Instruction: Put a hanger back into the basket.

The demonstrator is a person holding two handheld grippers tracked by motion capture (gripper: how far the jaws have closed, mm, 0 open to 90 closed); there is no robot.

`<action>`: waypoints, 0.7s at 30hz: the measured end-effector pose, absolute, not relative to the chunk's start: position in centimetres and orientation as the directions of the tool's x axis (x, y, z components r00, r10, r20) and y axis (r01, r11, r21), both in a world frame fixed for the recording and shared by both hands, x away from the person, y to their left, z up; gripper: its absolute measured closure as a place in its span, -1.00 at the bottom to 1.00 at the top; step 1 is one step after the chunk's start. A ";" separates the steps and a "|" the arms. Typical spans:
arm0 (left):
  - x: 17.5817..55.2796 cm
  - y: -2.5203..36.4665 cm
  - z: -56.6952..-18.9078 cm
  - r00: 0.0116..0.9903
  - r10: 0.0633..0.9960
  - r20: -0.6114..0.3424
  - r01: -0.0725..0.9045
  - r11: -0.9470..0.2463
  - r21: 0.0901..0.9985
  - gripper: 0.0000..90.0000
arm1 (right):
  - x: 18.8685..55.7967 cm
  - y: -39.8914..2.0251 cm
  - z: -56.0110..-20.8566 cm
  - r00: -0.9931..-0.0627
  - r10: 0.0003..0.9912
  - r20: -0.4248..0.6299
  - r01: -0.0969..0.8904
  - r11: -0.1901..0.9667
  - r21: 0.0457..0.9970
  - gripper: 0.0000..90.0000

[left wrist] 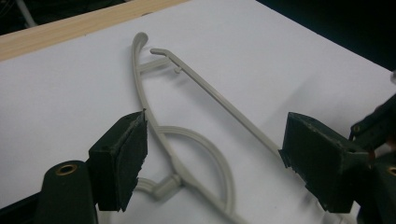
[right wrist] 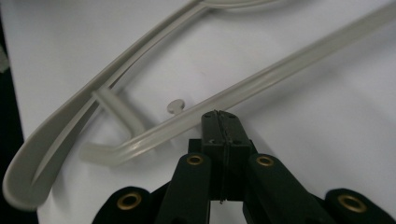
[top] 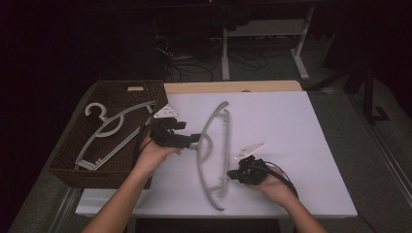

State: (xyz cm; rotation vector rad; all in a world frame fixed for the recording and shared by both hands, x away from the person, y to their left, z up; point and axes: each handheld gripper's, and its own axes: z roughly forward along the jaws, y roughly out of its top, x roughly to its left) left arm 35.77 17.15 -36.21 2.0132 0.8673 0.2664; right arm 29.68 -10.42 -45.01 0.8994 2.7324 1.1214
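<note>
A grey plastic hanger (top: 214, 145) lies flat on the white table top (top: 291, 126), its hook pointing left. My left gripper (top: 192, 139) is at the hook and neck, jaws wide open. In the left gripper view the hanger (left wrist: 205, 91) runs between the pads of the left gripper (left wrist: 217, 158), and neither pad presses on it. My right gripper (top: 233, 174) sits at the hanger's near end. In the right gripper view the right gripper (right wrist: 222, 123) has its pads shut together with nothing between them, the tips right against the hanger's straight bar (right wrist: 289, 63).
A brown wicker basket (top: 63, 170) stands at the table's left side with a second grey hanger (top: 111, 133) lying in it. A wooden strip (top: 233, 86) edges the far side of the table. Desk legs and cables lie on the dark floor beyond.
</note>
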 end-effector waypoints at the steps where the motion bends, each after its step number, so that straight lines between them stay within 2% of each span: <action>1: 35.8 17.2 -36.3 0.728 0.670 -0.142 0.476 -0.346 0.808 -0.50 | 29.7 -9.7 -45.0 -0.840 0.517 0.166 0.483 0.573 0.662 0.98; 5: 35.9 17.4 -36.6 0.720 0.678 -0.148 0.485 -0.338 0.807 -0.50 | 29.8 -7.4 -44.9 -0.872 0.466 0.154 0.439 0.602 0.667 0.98; 8: 35.8 17.4 -37.0 0.719 0.678 -0.152 0.488 -0.337 0.805 -0.50 | 30.9 -7.3 -44.3 -0.866 0.479 0.146 0.439 0.587 0.680 0.98; 21: 33.5 16.9 -39.6 0.721 0.673 -0.163 0.501 -0.345 0.793 -0.53 | 39.5 -8.1 -41.9 -0.744 0.665 0.066 0.472 0.454 0.755 0.98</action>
